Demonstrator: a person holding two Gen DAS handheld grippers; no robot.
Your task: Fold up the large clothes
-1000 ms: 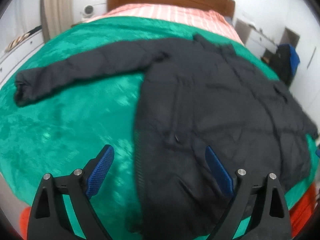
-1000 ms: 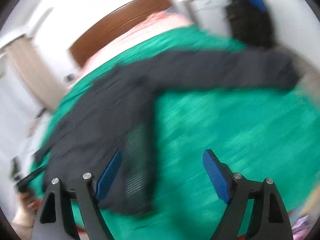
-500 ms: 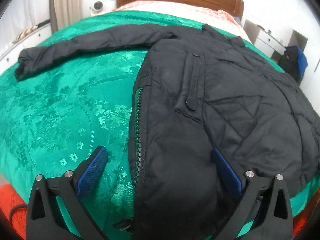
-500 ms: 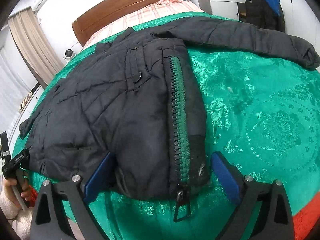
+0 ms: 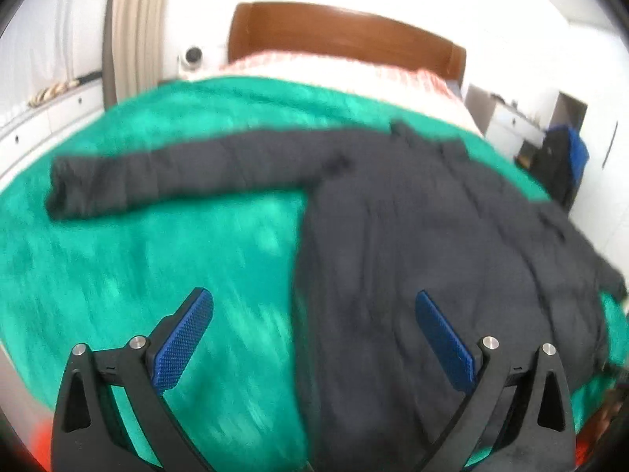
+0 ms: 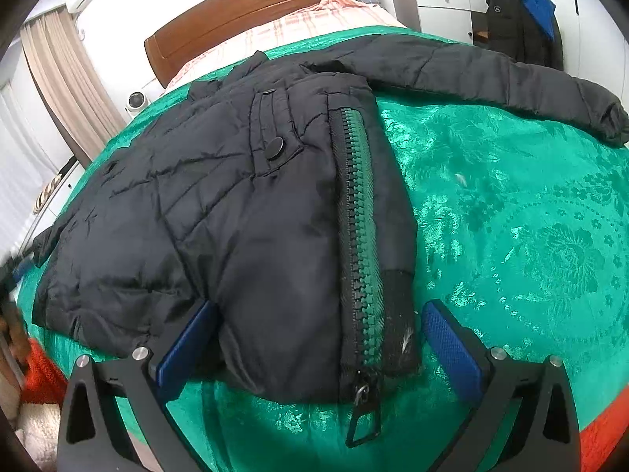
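A green bedspread (image 6: 511,216) with a flower pattern covers the bed. Behind it stand a brown wooden headboard (image 6: 255,11) and a striped pink sheet (image 6: 314,23). Beige curtains (image 6: 63,78) hang left; a white cabinet (image 6: 444,8) stands right.

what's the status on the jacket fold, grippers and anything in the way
Left gripper open, empty. Right gripper opening, jacket hem between its fingers. Jacket folded in half on the green bedspread, sleeve stretched out. Nothing in the way.
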